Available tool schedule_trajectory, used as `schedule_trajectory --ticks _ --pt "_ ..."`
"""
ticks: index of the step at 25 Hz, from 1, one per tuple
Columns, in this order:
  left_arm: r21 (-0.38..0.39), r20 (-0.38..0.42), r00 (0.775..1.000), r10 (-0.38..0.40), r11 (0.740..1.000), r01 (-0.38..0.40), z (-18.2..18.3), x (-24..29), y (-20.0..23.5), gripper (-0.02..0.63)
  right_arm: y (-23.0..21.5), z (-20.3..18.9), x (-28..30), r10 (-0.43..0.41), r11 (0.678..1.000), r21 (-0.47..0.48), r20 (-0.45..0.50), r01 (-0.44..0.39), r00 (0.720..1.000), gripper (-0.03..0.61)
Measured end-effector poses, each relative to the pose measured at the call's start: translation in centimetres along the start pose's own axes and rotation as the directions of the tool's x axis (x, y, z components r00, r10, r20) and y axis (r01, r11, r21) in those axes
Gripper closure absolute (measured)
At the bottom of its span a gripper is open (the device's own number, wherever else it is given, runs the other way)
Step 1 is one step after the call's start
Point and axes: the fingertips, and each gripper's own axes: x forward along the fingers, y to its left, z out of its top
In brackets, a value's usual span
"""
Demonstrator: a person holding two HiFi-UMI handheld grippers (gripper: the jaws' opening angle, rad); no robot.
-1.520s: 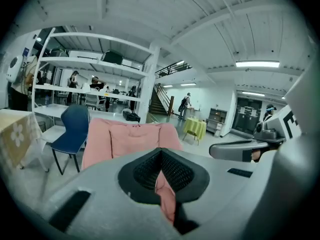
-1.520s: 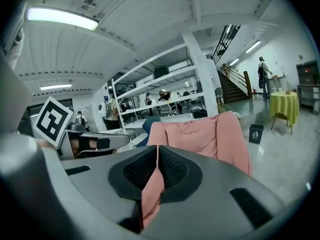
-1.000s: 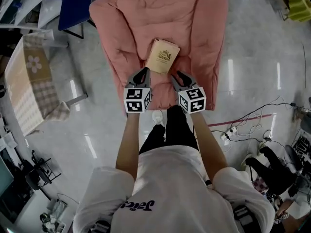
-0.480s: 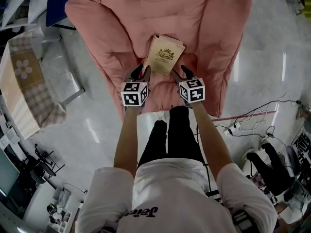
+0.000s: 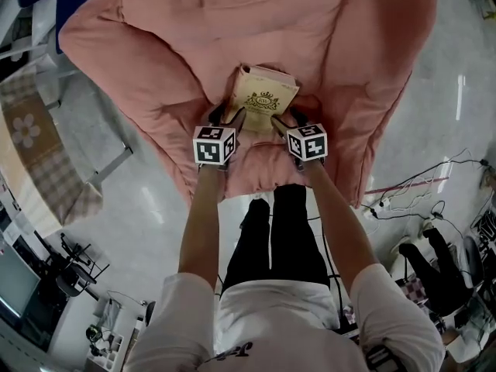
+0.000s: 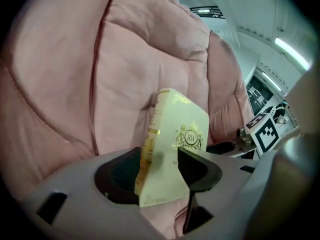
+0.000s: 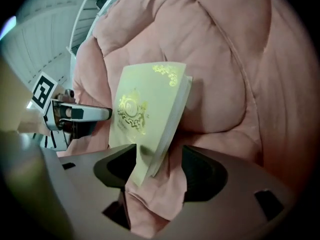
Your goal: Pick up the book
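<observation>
I count one book (image 5: 263, 99), one big pink cushion (image 5: 178, 45), one checked worktop (image 5: 35, 169), and two grippers: left gripper (image 5: 227, 116) and right gripper (image 5: 288, 118), jaws opening around the book's corners.

Indoor workroom of a laboratory or recording-studio kind, furnished in part like a living room. A glossy pale floor (image 5: 155, 208) shows streaks of reflected light, and strip lights (image 6: 292, 51) run along the ceiling. Loose cables (image 5: 387, 200) trail along the floor's right side. A pink padded lounger (image 5: 256, 29), a cloth-covered table (image 5: 31, 153) and black equipment stands (image 5: 74, 266) share the floor.
</observation>
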Motion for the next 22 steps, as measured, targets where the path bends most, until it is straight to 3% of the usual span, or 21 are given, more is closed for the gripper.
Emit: schedule_trajectory --ticks 10,12,17,22 --pt "0.001 -0.026 0.998 -0.059 0.998 0.059 -0.6 2.8 0.6 0.365 0.3 0.3 2.2 0.201 0.980 -0.009 0.053 -0.201 0.978 0.301" --pt "-0.007 -0.038 0.998 -0.054 0.999 0.054 -0.6 3.1 0.8 0.365 0.7 0.6 2.7 0.223 0.975 -0.029 0.034 -0.222 0.974 0.356" --pt "0.015 -0.072 0.996 -0.045 0.999 0.047 -0.4 2.7 0.3 0.373 1.0 0.7 1.9 0.188 0.982 -0.036 0.013 -0.188 0.982 0.371" --pt "0.003 -0.036 0.998 -0.045 0.999 0.045 0.6 0.5 -0.9 0.377 2.3 1.6 -0.5 0.147 0.988 -0.053 0.030 -0.145 0.989 0.383"
